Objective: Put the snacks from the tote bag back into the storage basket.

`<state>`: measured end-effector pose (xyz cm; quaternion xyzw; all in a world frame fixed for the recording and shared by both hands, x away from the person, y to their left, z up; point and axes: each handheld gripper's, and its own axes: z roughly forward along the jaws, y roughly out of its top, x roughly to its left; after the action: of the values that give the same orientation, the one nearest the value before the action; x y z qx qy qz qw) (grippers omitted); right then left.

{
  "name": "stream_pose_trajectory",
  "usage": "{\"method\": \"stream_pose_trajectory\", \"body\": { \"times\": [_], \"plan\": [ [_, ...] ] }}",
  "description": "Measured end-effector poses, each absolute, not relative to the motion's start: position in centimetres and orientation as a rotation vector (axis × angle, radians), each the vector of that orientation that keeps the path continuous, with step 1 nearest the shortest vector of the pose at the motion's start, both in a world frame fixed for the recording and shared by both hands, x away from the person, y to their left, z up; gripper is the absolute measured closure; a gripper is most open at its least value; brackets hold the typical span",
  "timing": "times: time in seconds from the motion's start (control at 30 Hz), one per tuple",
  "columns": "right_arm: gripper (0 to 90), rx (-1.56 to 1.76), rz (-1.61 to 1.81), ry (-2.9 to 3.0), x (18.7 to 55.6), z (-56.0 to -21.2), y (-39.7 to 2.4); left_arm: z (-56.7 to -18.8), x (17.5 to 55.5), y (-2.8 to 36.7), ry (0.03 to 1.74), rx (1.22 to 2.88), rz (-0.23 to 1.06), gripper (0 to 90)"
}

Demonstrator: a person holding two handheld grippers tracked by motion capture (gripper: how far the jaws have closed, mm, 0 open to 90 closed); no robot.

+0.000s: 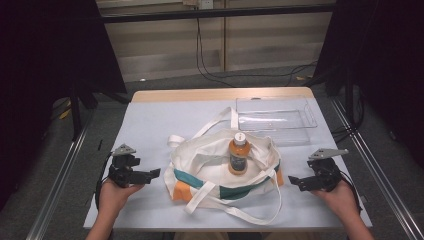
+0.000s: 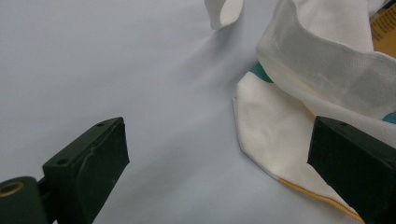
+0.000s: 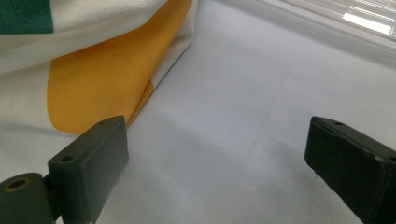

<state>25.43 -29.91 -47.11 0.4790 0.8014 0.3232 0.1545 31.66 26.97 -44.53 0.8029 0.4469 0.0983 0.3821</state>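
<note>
A white cloth tote bag (image 1: 220, 175) with green and orange bands lies open in the middle of the pale table sheet (image 1: 150, 125). An orange-labelled bottle (image 1: 238, 154) with a white cap stands upright inside it. My left gripper (image 1: 154, 173) rests low at the bag's left side, open, with nothing between its jaws; its own view shows the bag's white edge (image 2: 275, 126) just ahead on the right. My right gripper (image 1: 294, 182) sits at the bag's right corner, open and empty, with the bag's orange band (image 3: 93, 88) close ahead on the left.
A clear plastic tray (image 1: 275, 117) stands at the back right of the table, its wall (image 3: 327, 18) glinting in the right gripper view. The bag's long white straps (image 1: 215, 122) trail toward the back and over the front. Metal rails flank the table on both sides.
</note>
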Motion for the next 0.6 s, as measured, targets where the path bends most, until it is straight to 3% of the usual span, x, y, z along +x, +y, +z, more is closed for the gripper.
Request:
{"method": "stream_pose_trajectory", "body": {
  "times": [0.6],
  "plan": [
    [6.4,1.367,0.782,2.437,27.1,-46.3,-29.0,-44.6,31.5,27.6,1.173,2.033,0.255,4.8]
  ]
}}
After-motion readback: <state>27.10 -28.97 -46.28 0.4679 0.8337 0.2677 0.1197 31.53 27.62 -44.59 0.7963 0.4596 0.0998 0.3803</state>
